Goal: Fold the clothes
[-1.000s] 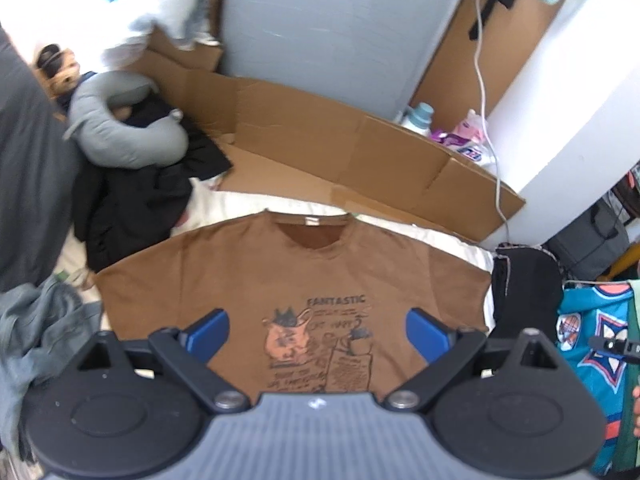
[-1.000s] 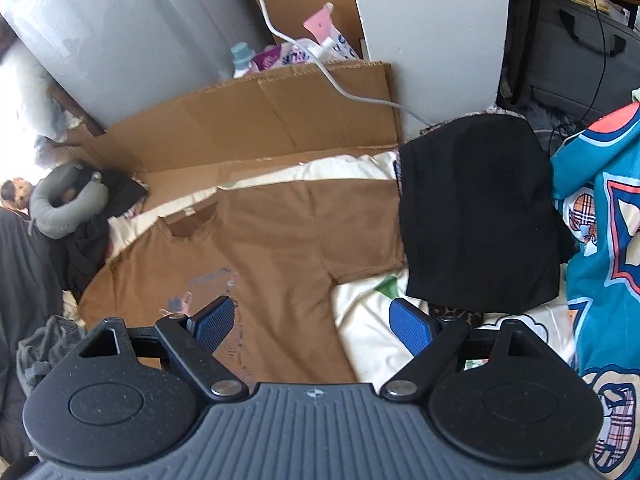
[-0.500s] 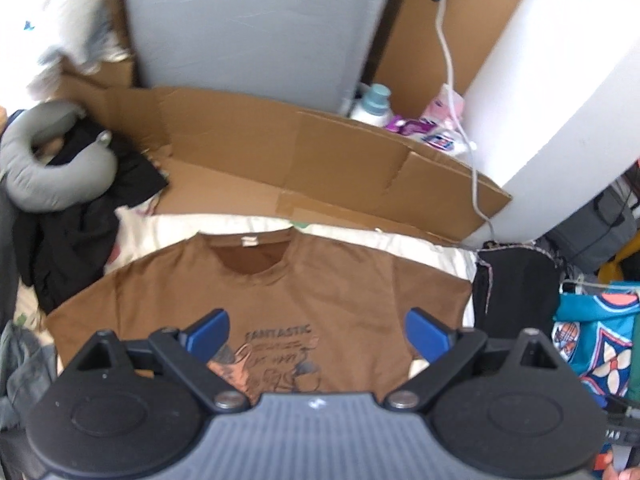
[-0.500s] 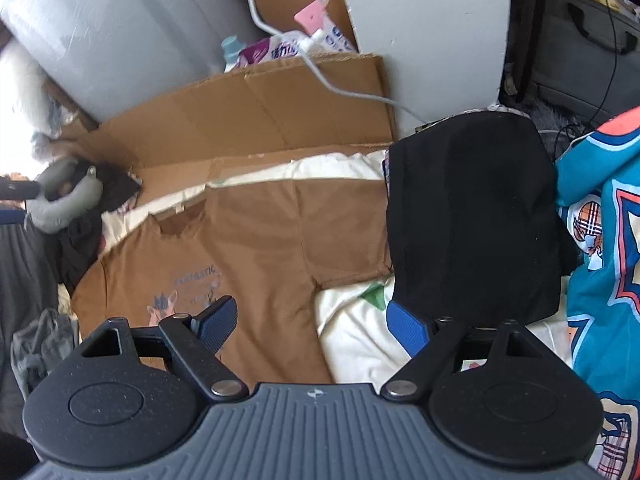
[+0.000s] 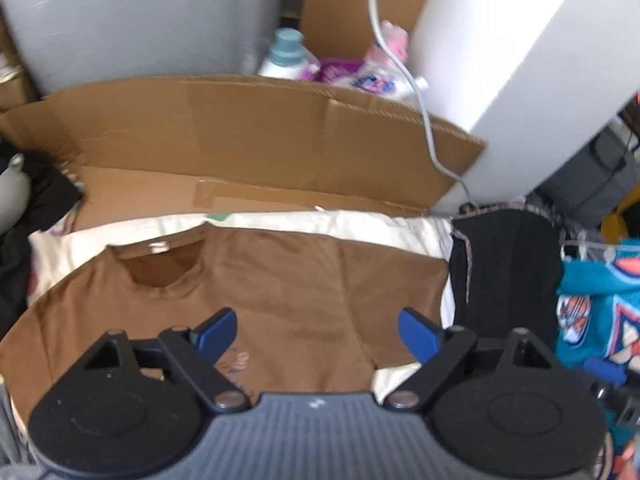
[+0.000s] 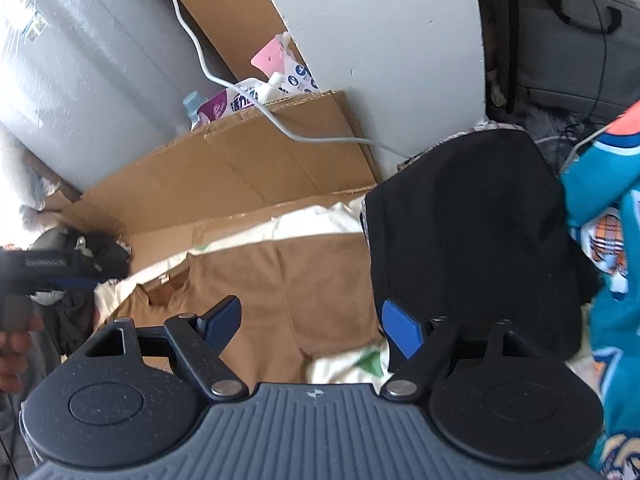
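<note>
A brown T-shirt (image 5: 280,280) with a dark print lies flat, front up, on a cream sheet (image 5: 360,224). Its collar (image 5: 160,264) points toward the cardboard. My left gripper (image 5: 318,334) hovers over the chest and right shoulder. Its jaws are closing, with only the flat cloth below and nothing pinched. In the right wrist view the shirt's right sleeve (image 6: 320,280) lies under my right gripper (image 6: 311,325). Those jaws are closing too, and the blue pads (image 6: 400,330) press on nothing. A hand (image 6: 16,344) shows at the left edge.
A folded black garment (image 6: 472,232) borders the sleeve on the right, with a teal printed garment (image 6: 608,220) beyond it. Flattened cardboard (image 5: 260,140) stands behind the sheet, crossed by a white cable (image 5: 424,112). Detergent bottles (image 5: 284,56) are behind it. Dark clothes (image 5: 24,216) are piled at left.
The left gripper has swung right and down, from over the print to over the right shoulder. The right gripper has sunk closer to the sleeve. Both jaws stand slightly narrower.
</note>
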### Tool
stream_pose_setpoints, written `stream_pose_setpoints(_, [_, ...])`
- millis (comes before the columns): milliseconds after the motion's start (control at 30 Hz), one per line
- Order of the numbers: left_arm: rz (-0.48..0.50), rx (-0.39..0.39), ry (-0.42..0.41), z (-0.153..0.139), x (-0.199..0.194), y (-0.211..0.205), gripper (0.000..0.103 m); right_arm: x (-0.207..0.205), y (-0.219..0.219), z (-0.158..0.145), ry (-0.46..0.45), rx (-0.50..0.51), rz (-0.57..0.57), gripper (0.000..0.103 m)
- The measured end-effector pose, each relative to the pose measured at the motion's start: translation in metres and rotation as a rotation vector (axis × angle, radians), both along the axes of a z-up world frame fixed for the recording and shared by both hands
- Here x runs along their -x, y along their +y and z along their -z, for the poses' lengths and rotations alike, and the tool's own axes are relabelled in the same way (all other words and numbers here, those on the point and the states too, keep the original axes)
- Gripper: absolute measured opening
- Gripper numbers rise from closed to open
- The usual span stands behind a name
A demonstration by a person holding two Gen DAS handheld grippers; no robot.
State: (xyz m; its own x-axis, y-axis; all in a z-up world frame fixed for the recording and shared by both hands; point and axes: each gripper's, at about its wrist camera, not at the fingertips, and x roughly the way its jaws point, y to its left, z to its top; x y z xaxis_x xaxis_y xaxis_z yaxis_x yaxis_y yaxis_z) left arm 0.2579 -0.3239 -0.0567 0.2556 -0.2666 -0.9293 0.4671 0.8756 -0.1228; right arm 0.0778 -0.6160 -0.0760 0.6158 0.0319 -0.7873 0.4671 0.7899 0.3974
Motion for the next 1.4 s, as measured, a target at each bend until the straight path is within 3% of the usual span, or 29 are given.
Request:
stream_pose_setpoints(133, [0.071, -0.004, 0.007, 0.032, -0.002, -0.023, 0.086, -0.011, -0.008, 0.043, -0.011, -0.069, 0.033, 0.074])
stream_pose_setpoints(200, [0.097, -0.005, 0.011, 0.049, -0.001, -0.031, 0.085, -0.015, -0.008, 0.069, 0.012, -0.100, 0.056, 0.063])
stream_pose_setpoints(267, [0.121, 0.004, 0.026, 0.066, 0.001, -0.037, 0.079, -0.019, -0.006, 0.093, 0.019, -0.110, 0.074, 0.062])
stream_pose_setpoints(500, [0.217, 0.025, 0.026, 0.123, 0.015, -0.040, 0.064, -0.024, 0.017, 0.153, 0.001, -0.040, 0.073, 0.055])
stream_pose_setpoints(633, [0.212, 0.049, 0.029, 0.155, 0.023, -0.033, 0.054, -0.026, 0.021, 0.179, -0.024, -0.016, 0.083, 0.051])
stream_pose_setpoints(700, [0.212, 0.050, 0.027, 0.168, 0.027, -0.029, 0.052, -0.028, 0.021, 0.191, -0.026, -0.015, 0.085, 0.034])
stream_pose_setpoints(767, [0.196, 0.058, 0.017, 0.178, 0.029, -0.023, 0.052, -0.030, 0.021, 0.200, -0.002, -0.028, 0.079, 0.029])
stream_pose_setpoints(933, [0.129, 0.109, 0.015, 0.202, 0.029, -0.009, 0.052, -0.036, 0.020, 0.210, 0.071, -0.080, 0.120, 0.029])
stream_pose_setpoints(1167, [0.074, 0.176, 0.048, 0.229, 0.028, 0.006, 0.052, -0.046, 0.019, 0.210, 0.145, -0.098, 0.226, 0.029])
stream_pose_setpoints(1300, [0.065, 0.193, 0.077, 0.240, 0.030, 0.014, 0.052, -0.056, 0.011, 0.221, 0.244, -0.187, 0.337, 0.030])
stream_pose_setpoints(1400, [0.048, 0.202, 0.089, 0.245, 0.028, 0.021, 0.052, -0.063, 0.006, 0.226, 0.256, -0.195, 0.380, 0.030])
